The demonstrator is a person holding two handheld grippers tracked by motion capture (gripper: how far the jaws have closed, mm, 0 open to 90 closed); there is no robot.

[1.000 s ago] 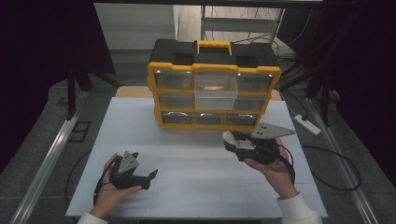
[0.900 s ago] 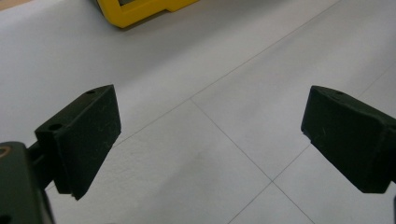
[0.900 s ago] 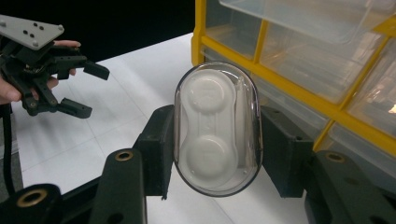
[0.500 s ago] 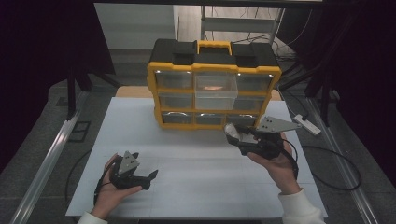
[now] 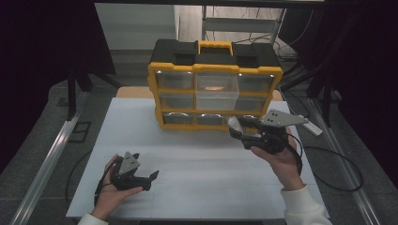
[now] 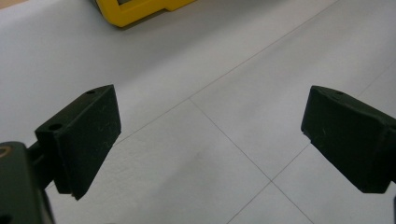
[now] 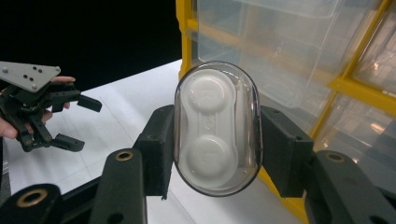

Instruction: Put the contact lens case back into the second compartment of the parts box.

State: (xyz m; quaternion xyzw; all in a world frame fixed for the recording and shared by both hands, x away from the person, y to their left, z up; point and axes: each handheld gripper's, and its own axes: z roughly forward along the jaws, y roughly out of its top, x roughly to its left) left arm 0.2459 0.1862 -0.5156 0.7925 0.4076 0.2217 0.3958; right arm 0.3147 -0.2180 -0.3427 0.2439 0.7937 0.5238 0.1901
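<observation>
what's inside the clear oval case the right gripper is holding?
The clear oval case, clamped in the right gripper, holds a white insert with two round cups, one above the other. The cups are capped, so their contents can't be seen.

A white desk (image 5: 141,122) stands on grey floor (image 5: 37,154) with dark curtains (image 5: 42,42) on both sides

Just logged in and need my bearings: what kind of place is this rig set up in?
Probably a lab or recording bay, not a home: a white table with a yellow drawer organizer, dark curtains around it, loose cables on the floor.
</observation>
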